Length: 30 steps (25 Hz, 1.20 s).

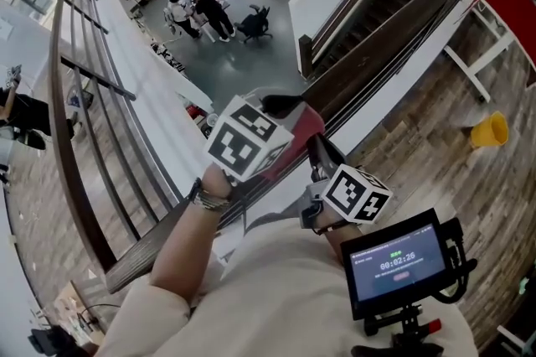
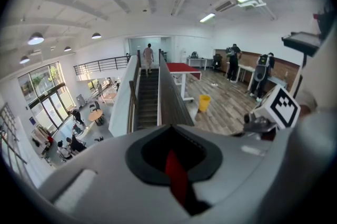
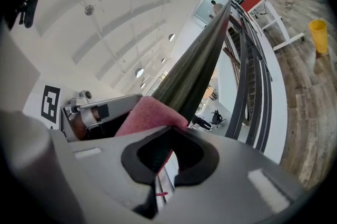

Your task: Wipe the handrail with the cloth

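- The left gripper (image 2: 176, 168) is clamping shut on a fold of the cloth (image 1: 306, 122), which is showing as a red sliver between its jaws.
- The right gripper (image 3: 163, 159) is likewise gripping the cloth, with its jaws together on the pink edge; the rest of the fabric is bunching just beyond them.
- The cloth is resting on top of the handrail (image 3: 202, 54), at the near stretch directly in front of the person, between the two grippers.
- Progress, as a judgement: wiping is under way, with the cloth in contact with the rail. No streak, dust line or damp mark is showing, so I cannot tell which lengths are done.
- Remaining, as a judgement: the rail is running on far to the right and near to the left of the cloth, so a long run is probably awaiting the pass.
- Count: two grippers, one cloth and one wooden handrail under work.
- Also counted: one yellow bucket (image 1: 488, 130) standing on the floor at the right, and one monitor (image 1: 396, 261) glowing near the person.
- Several people are gathering on the lower floor, too small for a firm count.
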Available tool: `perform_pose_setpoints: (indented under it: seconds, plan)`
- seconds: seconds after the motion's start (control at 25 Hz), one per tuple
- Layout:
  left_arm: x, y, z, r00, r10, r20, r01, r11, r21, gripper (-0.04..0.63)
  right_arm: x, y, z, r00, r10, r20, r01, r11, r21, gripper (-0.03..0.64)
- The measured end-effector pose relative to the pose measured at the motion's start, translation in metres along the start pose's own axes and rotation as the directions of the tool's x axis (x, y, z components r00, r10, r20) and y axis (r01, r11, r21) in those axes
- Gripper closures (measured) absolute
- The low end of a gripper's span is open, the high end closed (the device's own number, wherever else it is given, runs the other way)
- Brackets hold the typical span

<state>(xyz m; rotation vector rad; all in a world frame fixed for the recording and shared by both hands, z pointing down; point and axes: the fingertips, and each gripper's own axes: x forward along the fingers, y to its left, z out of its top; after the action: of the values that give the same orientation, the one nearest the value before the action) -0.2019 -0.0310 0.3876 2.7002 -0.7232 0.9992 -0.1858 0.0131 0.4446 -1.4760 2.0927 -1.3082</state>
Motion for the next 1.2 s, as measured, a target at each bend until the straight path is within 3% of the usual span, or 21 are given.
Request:
perform_pose_setpoints:
  seconds: [0.6, 1.2]
  plan:
    - [0.02, -0.004, 0.013, 1.0, -0.011, 0.003, 0.011, 1.0, -0.016, 0.597, 0.009, -0.03, 0.009, 1.0, -0.03, -0.002, 0.03, 0.996, 0.087, 0.629]
    - [0.016, -0.002, 0.025, 0.999, -0.036, 0.016, 0.036, 0.999, -0.023, 0.597, 0.0, -0.027, 0.024, 0.994, -0.089, 0.06, 0.088, 0.996, 0.026, 0.627]
